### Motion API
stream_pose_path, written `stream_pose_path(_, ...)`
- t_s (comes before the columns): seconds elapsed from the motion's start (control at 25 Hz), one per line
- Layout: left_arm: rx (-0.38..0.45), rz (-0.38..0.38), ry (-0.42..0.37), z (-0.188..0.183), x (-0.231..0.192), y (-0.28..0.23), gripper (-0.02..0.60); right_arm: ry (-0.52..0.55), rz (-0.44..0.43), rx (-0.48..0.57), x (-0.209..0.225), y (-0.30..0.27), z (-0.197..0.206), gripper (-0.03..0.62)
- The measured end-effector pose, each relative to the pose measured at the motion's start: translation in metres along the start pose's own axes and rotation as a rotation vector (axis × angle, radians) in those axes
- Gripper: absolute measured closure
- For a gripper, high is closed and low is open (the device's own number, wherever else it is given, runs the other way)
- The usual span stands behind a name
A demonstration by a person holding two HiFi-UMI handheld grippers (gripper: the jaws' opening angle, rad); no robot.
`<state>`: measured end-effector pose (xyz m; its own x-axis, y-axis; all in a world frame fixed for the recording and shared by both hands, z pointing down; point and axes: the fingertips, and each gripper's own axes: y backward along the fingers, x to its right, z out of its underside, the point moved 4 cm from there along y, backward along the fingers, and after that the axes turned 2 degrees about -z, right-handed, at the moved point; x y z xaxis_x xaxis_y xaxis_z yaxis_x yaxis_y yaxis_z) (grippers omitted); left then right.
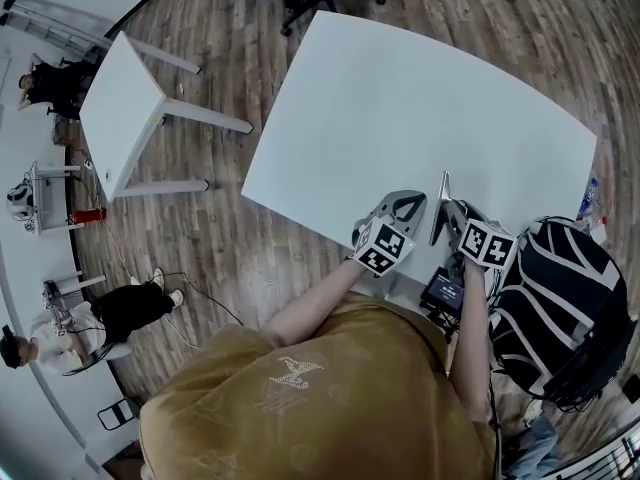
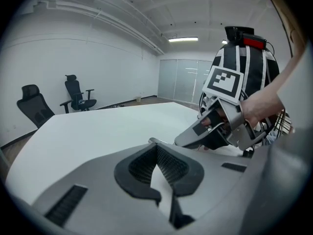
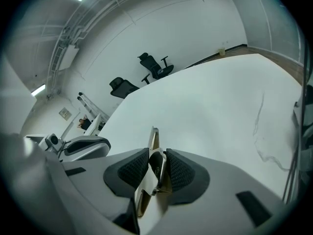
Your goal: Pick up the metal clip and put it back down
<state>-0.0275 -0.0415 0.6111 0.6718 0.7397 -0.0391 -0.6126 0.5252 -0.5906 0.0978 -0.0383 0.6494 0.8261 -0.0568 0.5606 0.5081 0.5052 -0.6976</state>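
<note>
Metal clip (image 3: 153, 146), slim and silver, clamped edge-on in right gripper (image 3: 156, 173) over white rectangular table (image 1: 420, 98). Left gripper (image 2: 157, 163) jaws together, empty. Risk: narrow pinch, so possible twist or drop on early release.

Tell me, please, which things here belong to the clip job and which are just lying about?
Job:
- metal clip, clamped in the right claw
- white table beneath

Lying about:
- left claw, shut and empty
- striped bag
- small side table
- office chairs
</note>
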Motion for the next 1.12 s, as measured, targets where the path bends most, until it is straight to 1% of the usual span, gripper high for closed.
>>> stream_pose_path(0.2, -0.014, -0.01, 0.025, 0.005, -0.004, -0.004, 0.575, -0.022, -0.02, -0.012, -0.003, -0.003, -0.005, 0.499)
stream_pose_path(0.32, -0.022, -0.01, 0.034, 0.006, -0.005, -0.01, 0.575, -0.068, -0.033, -0.01, 0.0, -0.003, -0.007, 0.499)
stream_pose_path(0.6, -0.089, -0.006, 0.064, 0.019, -0.004, -0.024, 0.575, -0.141, -0.039, 0.028, 0.001, -0.002, -0.005, 0.502)
stream_pose_path(0.92, -0.11, -0.013, 0.073, 0.029, -0.007, -0.025, 0.575, -0.188, -0.047, 0.056, 0.003, 0.0, -0.003, 0.51)
stream_pose_path(1.12, -0.1, -0.026, 0.073, 0.026, -0.012, -0.024, 0.575, -0.221, -0.064, 0.076, -0.001, 0.004, 0.0, 0.511)
